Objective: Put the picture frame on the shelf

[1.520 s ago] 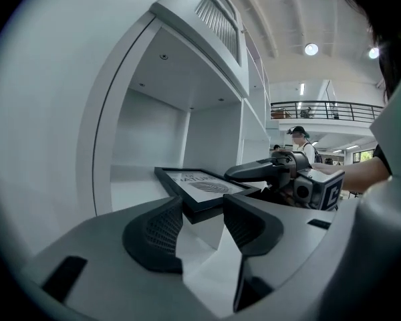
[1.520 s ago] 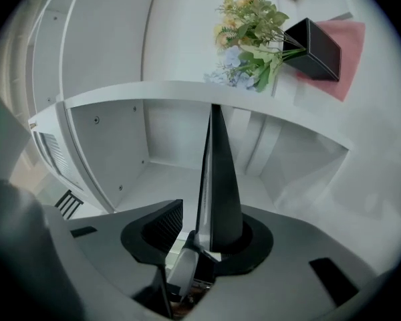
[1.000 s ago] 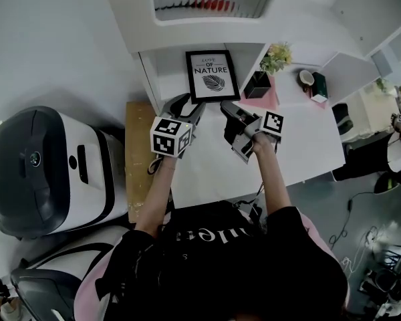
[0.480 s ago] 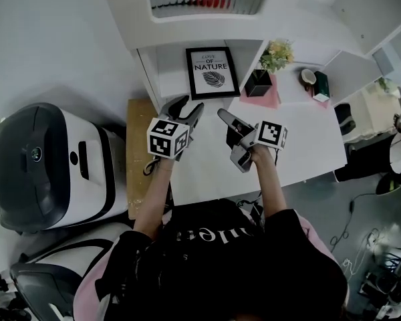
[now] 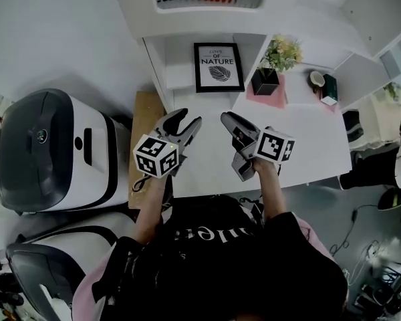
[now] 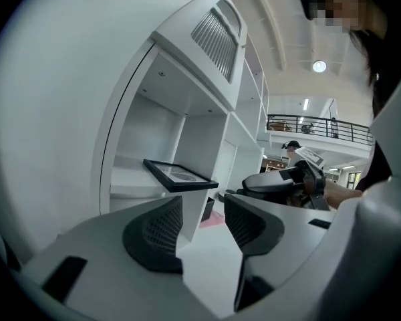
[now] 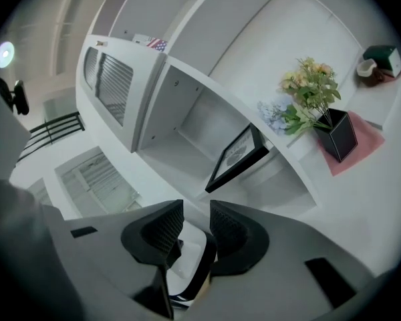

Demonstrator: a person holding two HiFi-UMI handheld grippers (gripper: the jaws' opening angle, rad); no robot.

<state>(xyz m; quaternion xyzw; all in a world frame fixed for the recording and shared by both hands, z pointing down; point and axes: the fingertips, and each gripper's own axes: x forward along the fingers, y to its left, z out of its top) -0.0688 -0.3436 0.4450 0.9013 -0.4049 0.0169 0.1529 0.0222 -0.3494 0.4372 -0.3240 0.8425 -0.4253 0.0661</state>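
The black picture frame (image 5: 218,67) with a leaf print stands upright in the lower shelf compartment (image 5: 177,72), leaning back; it also shows in the left gripper view (image 6: 180,174) and the right gripper view (image 7: 237,156). My left gripper (image 5: 185,120) hovers over the white desk (image 5: 207,159), well short of the frame, open and holding nothing (image 6: 204,223). My right gripper (image 5: 228,119) is beside it at about the same distance, its jaws a little apart and holding nothing (image 7: 195,226). Neither touches the frame.
A potted plant (image 5: 274,62) in a black pot sits on a pink mat (image 5: 267,95) right of the shelf opening. A cup and a green box (image 5: 324,85) lie further right. A large white and black machine (image 5: 53,152) stands at the left, beside a wooden board (image 5: 144,132).
Both grippers have drawn back from the frame toward the person. The frame stays standing in the shelf compartment.
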